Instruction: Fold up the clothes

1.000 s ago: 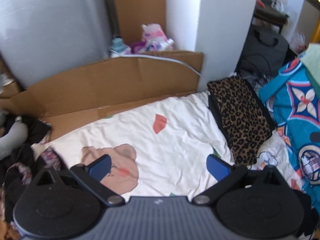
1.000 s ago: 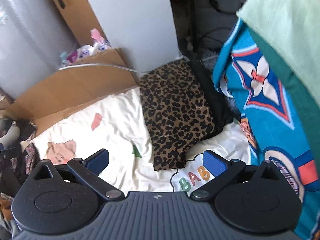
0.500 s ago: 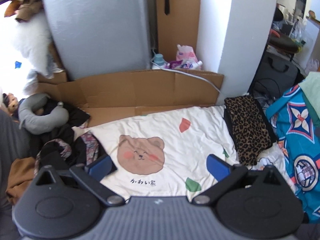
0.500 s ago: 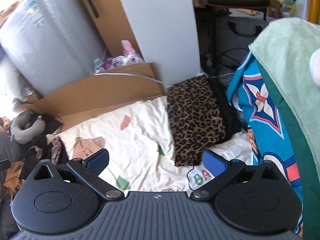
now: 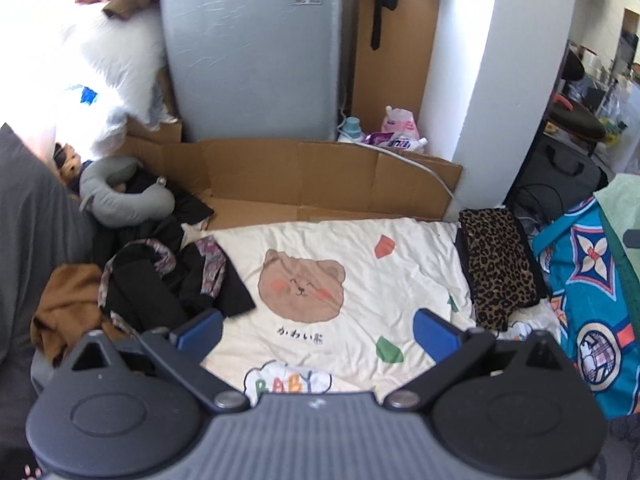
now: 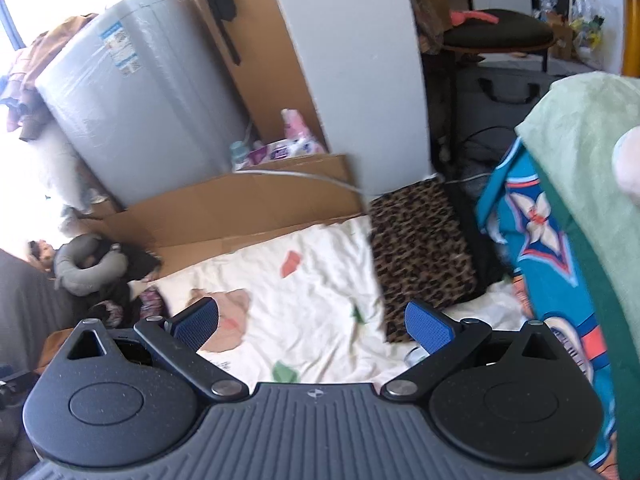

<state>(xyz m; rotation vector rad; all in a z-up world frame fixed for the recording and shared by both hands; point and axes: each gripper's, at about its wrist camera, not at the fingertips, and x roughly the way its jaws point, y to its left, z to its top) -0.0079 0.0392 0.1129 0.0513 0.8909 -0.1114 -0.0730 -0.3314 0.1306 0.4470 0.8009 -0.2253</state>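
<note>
Two claws gape empty: left claw (image 5: 318,332), right claw (image 6: 312,322).

Bright daylight from the upper left, blown out to pure white there in both views. Soft, weak shadows on the cream bear-print sheet (image 5: 360,264). Strong fisheye bending at the edges, with dark corners. Left view fairly sharp. Right view smeared by motion blur, most of all on the leopard-print garment (image 6: 420,248) and the cardboard (image 6: 256,208).

Grey neck pillow (image 5: 120,200), cardboard (image 5: 320,176)
</note>
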